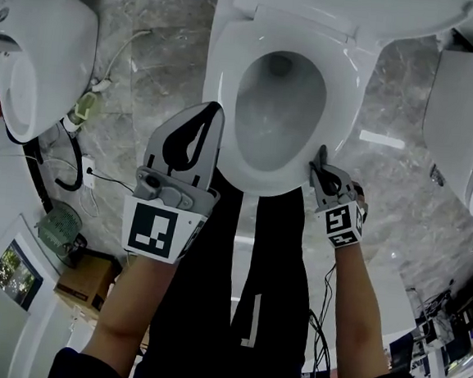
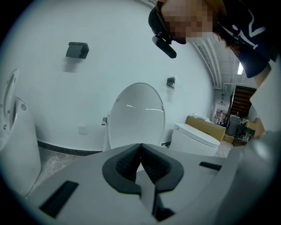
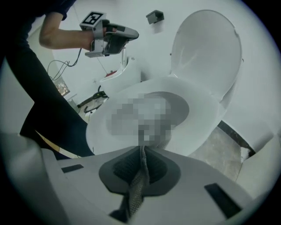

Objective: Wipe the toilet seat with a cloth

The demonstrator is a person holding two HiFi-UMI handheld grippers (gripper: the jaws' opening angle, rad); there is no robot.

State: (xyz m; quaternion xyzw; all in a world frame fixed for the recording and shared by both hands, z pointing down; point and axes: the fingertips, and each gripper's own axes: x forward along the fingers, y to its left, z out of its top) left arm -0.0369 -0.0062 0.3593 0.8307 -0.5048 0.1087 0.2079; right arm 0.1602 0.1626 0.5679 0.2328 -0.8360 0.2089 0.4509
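Marbled floor [image 1: 149, 61], glossy oval seat [image 1: 222, 84]; right claw [image 3: 142, 148] gripping woven cloth [image 3: 137, 184], left claw [image 2: 140, 146] clenched.

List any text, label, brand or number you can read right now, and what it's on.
None readable in any view.
Left tool: square black-and-white marker, no letters.
Right tool: same kind of marker.
Cloth it holds: no label visible.
Shirt: white print, cut off, unreadable.
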